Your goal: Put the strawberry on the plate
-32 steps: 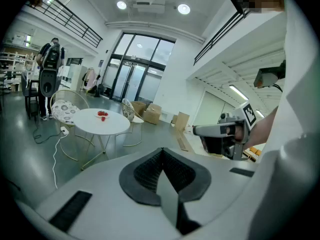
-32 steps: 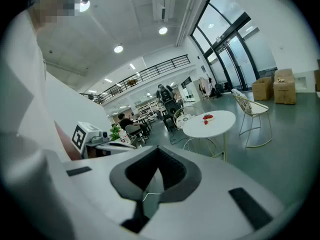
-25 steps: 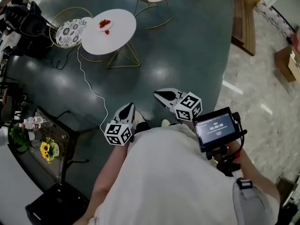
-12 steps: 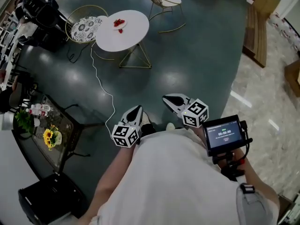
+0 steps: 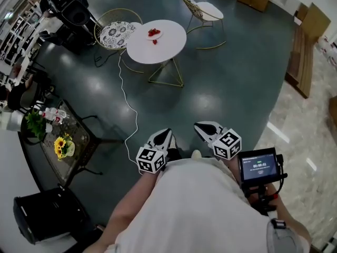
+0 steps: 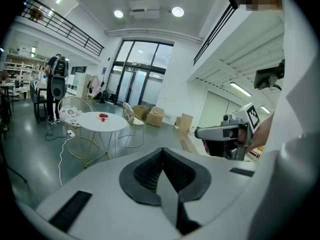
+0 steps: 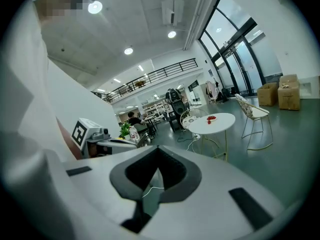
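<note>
The left gripper (image 5: pixel 167 133) has its jaws pressed together with nothing between them, and the right gripper (image 5: pixel 198 125), just beside it at 3 o'clock in the head view, is likewise closed and empty. Both are held low in front of the person's white shirt (image 5: pixel 200 210) and point toward 12 o'clock. At 4 o'clock from the right gripper sits a small monitor (image 5: pixel 258 166) on a handle. A white cable (image 5: pixel 129 109) runs over the dark floor from 9 o'clock of the left gripper toward 11 o'clock. Well apart from both grippers, at 12 o'clock, stands a round white table (image 5: pixel 166 51). On it is a plate (image 5: pixel 159 35) bearing red fruit, and one strawberry (image 5: pixel 155 41) lies on the tabletop just beside the plate at its 6 o'clock. A chair with a patterned cushion (image 5: pixel 117 35) stands at the table's 9 o'clock, and another chair (image 5: pixel 208 9) at its 2 o'clock.
</note>
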The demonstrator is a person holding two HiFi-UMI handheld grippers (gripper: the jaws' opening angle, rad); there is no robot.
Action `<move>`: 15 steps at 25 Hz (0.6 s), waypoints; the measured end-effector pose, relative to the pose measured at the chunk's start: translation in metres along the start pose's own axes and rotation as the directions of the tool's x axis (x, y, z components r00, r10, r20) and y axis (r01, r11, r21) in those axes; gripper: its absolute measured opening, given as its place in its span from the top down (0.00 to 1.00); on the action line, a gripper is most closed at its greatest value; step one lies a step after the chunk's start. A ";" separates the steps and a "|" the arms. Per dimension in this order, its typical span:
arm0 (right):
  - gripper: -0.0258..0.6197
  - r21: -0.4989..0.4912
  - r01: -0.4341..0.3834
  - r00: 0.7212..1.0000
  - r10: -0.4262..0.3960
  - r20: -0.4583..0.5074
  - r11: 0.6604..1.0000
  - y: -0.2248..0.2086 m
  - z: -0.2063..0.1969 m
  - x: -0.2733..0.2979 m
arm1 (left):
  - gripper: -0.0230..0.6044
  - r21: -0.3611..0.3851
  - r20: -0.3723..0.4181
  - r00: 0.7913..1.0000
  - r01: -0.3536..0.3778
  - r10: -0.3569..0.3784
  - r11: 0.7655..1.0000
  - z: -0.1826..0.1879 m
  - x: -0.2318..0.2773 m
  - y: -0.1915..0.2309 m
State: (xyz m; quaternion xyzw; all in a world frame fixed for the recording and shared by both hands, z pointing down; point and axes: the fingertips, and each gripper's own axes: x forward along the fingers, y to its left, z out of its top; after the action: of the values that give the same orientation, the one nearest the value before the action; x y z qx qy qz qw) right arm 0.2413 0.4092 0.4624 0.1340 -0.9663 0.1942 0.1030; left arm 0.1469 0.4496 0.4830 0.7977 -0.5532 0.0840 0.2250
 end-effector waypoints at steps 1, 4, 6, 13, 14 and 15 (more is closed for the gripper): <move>0.95 0.003 -0.002 1.000 0.002 -0.002 1.000 0.000 -0.001 0.000 | 0.95 0.000 0.000 1.000 -0.002 0.002 1.000 0.000 -0.001 0.000; 0.95 0.018 -0.009 1.000 0.009 0.003 1.000 0.002 -0.001 0.002 | 0.95 0.002 -0.001 1.000 -0.012 0.012 1.000 0.001 -0.004 0.002; 0.95 0.020 -0.017 1.000 0.017 0.005 1.000 0.003 -0.001 0.005 | 0.95 0.002 0.000 1.000 -0.023 0.023 1.000 0.002 -0.006 0.005; 0.95 0.028 -0.031 1.000 0.031 0.001 0.999 0.004 0.001 0.017 | 0.95 -0.006 0.008 0.999 -0.052 0.052 0.999 0.003 -0.014 0.015; 0.95 0.028 -0.032 0.999 0.032 0.000 0.999 0.003 0.001 0.020 | 0.95 -0.009 0.009 0.999 -0.054 0.054 0.999 0.003 -0.014 0.018; 0.95 0.029 -0.033 0.999 0.033 -0.002 0.999 0.002 0.002 0.023 | 0.95 -0.012 0.008 0.998 -0.056 0.056 0.998 0.003 -0.014 0.021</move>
State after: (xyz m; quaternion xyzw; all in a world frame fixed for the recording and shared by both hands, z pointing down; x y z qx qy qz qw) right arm 0.2188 0.4050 0.4658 0.1192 -0.9654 0.2099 0.0989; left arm 0.1224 0.4544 0.4808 0.7809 -0.5768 0.0837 0.2247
